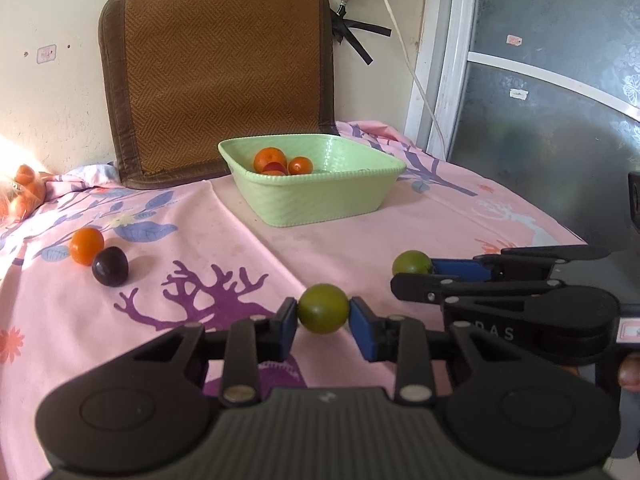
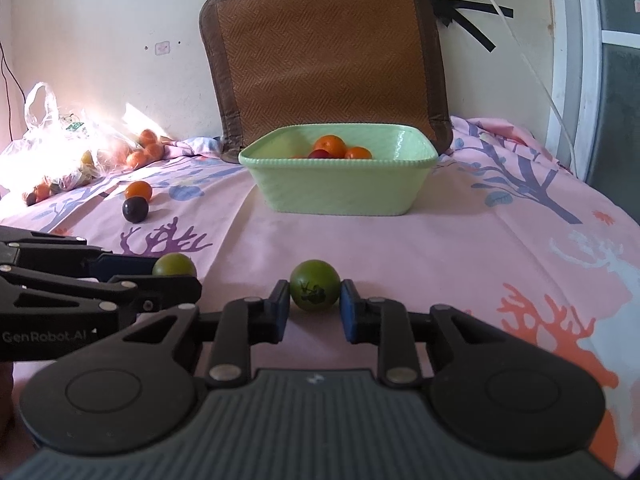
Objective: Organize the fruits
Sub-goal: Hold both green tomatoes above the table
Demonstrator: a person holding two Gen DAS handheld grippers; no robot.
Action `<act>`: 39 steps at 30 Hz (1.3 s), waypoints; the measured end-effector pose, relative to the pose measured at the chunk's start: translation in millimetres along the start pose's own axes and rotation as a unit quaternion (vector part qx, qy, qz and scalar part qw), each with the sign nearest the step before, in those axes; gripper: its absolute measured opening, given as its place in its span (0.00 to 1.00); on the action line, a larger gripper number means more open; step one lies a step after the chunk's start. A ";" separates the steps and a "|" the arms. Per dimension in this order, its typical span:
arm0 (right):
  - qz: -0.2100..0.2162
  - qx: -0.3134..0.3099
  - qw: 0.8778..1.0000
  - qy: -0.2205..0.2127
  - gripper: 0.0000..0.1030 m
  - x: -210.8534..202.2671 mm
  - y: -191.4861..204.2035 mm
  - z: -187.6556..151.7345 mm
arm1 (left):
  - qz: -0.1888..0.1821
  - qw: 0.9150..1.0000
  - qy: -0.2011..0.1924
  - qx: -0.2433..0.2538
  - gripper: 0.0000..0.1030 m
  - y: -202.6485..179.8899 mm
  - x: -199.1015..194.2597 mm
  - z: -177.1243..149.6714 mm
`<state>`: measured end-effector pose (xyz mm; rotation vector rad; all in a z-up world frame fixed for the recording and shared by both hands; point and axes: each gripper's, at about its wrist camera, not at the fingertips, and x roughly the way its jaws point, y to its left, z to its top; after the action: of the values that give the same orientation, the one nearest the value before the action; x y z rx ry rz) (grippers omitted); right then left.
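Observation:
My left gripper is shut on a green fruit, its blue pads pressing both sides just above the pink cloth. Right of it, my right gripper grips a second green fruit. In the right wrist view that gripper is shut on its green fruit, which has a dark mark, and the left gripper holds its fruit alongside. A pale green basket stands farther back with oranges and a red fruit in it.
A loose orange and a dark plum lie on the cloth at the left. A plastic bag of fruit sits far left. A woven cushion leans on the wall; a door frame stands right.

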<state>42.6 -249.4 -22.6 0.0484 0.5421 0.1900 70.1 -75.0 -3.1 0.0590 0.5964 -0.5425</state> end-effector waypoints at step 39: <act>-0.001 -0.001 1.000 0.002 0.30 1.0 1.1 0.5 | -0.002 1.000 0.006 -0.013 0.28 4.4 2.2 0.2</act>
<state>43.5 -248.1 -22.6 0.0466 0.5458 0.1893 74.0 -72.3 -4.6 0.0358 0.6148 -0.5393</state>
